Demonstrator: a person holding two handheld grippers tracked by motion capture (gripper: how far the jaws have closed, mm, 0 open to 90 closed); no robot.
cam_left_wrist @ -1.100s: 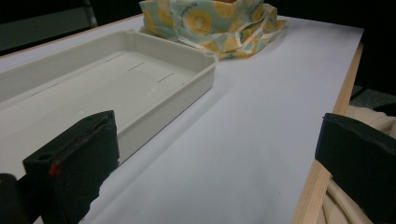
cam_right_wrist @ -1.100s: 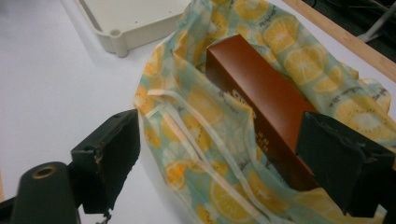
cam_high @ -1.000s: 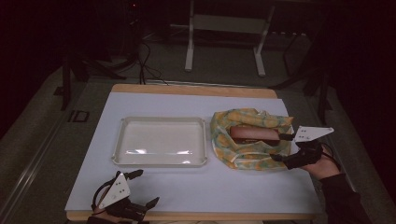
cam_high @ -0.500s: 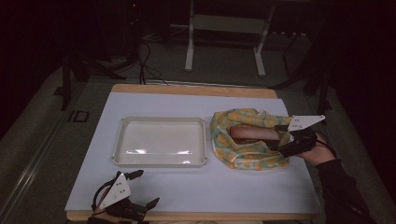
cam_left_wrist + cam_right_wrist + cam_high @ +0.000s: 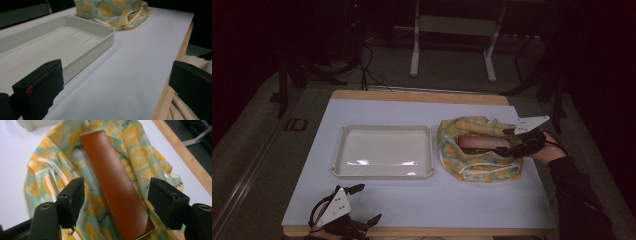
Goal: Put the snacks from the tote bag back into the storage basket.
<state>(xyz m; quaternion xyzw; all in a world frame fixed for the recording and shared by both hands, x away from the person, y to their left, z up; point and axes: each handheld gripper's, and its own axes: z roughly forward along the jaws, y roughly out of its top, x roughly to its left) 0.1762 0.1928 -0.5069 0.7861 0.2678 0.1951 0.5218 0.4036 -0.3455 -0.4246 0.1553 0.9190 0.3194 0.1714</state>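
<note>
Right hand-held gripper [image 5: 115, 195] nearer glossy brown box [image 5: 112, 177]

High view: dim, surroundings near black; light falls on the white table [image 5: 462, 200] alone. Glare streak on the tray [image 5: 382, 162] floor. Beyond the left gripper [image 5: 112, 85], table evenly lit, soft tray shadow. Right gripper [image 5: 116, 200] jaws blurred; box [image 5: 113, 185] between them sharp.
</note>
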